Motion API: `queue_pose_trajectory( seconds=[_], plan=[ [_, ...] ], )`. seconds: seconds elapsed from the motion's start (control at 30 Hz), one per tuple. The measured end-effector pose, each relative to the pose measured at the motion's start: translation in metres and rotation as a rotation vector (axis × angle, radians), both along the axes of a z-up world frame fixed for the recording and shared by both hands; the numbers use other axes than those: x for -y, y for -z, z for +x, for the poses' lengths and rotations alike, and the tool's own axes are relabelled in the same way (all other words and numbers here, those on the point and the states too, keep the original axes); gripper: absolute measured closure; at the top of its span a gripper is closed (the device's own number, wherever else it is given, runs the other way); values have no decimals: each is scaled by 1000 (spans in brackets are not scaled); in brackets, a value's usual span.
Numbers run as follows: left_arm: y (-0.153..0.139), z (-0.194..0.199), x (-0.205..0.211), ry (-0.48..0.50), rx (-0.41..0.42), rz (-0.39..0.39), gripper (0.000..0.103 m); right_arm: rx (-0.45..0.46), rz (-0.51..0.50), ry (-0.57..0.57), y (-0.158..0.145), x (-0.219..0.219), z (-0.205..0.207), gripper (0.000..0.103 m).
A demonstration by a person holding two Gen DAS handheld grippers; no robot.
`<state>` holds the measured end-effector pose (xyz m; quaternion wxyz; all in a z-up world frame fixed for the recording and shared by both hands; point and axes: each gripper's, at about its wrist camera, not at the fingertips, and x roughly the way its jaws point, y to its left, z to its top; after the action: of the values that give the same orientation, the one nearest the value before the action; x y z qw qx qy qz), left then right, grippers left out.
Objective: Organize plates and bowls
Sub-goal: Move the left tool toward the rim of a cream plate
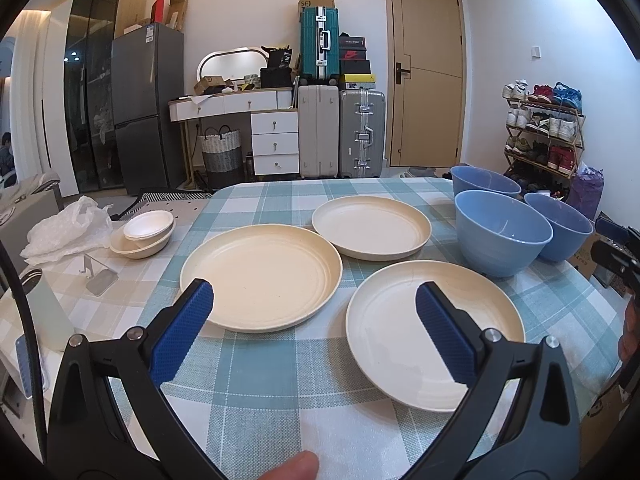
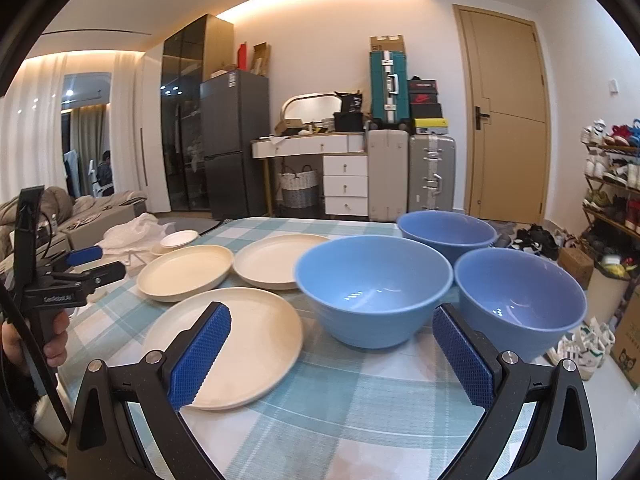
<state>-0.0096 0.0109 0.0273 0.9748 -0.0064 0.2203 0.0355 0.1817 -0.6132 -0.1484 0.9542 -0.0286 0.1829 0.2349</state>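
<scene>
Bare checked cloth runs along the table's (image 1: 280, 400) near edge. Beyond it, three cream round plastic plates (image 1: 260, 276) fill the middle, with narrow gaps between them. Three light-blue plastic bowls (image 2: 376, 288) crowd the far right corner, nearly touching.

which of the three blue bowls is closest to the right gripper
The front-left blue bowl, directly ahead of the right gripper; the other two sit farther back or off right.
</scene>
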Motion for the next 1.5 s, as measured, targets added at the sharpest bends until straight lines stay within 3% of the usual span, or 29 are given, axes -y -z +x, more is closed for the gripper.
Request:
queue_pose_trajectory(
  seconds=[0.43, 0.8, 1.1, 1.5],
  plan=[
    [-47, -20, -8, -12, 17, 41, 2, -14, 77, -101, -54, -44, -8, 0],
    [-76, -18, -37, -71, -37, -40, 2, -31, 36, -161, -95, -96, 16, 0],
    [-91, -11, -74, -155, -63, -92, 2, -68, 38, -201, -106, -133, 42, 0],
    [-78, 25, -122, -239, -109, -139, 2, -176, 5, -245, -97, -184, 90, 0]
  ],
)
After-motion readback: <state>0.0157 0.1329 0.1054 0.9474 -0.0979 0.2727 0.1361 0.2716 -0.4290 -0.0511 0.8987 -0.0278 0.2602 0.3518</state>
